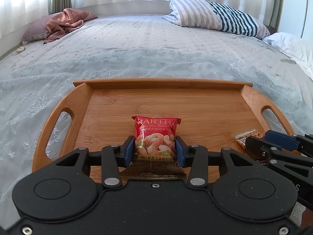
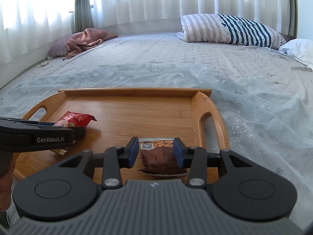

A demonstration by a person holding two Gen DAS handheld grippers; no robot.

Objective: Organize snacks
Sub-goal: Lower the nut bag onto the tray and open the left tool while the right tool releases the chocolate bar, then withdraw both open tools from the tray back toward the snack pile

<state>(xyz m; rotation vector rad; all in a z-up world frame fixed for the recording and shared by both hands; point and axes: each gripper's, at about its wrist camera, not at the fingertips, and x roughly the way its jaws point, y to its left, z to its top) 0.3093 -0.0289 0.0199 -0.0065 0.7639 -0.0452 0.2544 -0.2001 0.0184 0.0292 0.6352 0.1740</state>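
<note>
A wooden tray (image 1: 195, 101) with cut-out handles lies on the bed. My left gripper (image 1: 155, 148) is shut on a red nut snack packet (image 1: 156, 135), which rests over the tray's near middle. My right gripper (image 2: 155, 151) is shut on a brown almond snack packet (image 2: 158, 156) at the tray's (image 2: 137, 105) near right part. The red packet (image 2: 76, 118) and left gripper (image 2: 58, 131) show at left in the right wrist view. The right gripper (image 1: 273, 143) and almond packet (image 1: 246, 135) show at right in the left wrist view.
The bed (image 1: 137, 45) has a pale floral cover. A striped pillow (image 1: 215, 17) and white pillow (image 1: 293, 47) lie at the far right. A pink cloth (image 1: 62, 22) on a mauve pillow lies far left. Curtains hang behind.
</note>
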